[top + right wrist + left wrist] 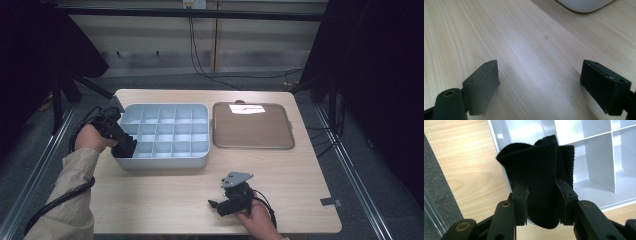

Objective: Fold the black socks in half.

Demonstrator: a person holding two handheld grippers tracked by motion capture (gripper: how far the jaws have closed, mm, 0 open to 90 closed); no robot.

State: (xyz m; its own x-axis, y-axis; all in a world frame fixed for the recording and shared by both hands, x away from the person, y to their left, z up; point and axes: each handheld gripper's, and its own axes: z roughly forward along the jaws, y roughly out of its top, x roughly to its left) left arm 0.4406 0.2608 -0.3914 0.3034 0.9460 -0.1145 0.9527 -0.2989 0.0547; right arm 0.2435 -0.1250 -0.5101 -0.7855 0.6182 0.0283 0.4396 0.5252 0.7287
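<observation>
A black folded cloth (539, 165) stands upright between the jaws of my left gripper (541, 195), whose pads press on both its sides. It hangs over the near left corner of a white divided organiser box (170, 160). From above, the left gripper (124, 145) sits at that corner with the dark cloth (126, 146) at its tip. My right gripper (216, 205) rests low near the table's front edge, pointing left. Its jaws stand wide apart over bare wood, and nothing lies in the right gripper (540, 80).
A brown flat tray (252, 135) lies right of the organiser, with a bright white patch (246, 108) at its far edge. The wooden table (165, 200) has open room in front. The organiser's rounded rim (584, 5) shows far off in the right gripper view.
</observation>
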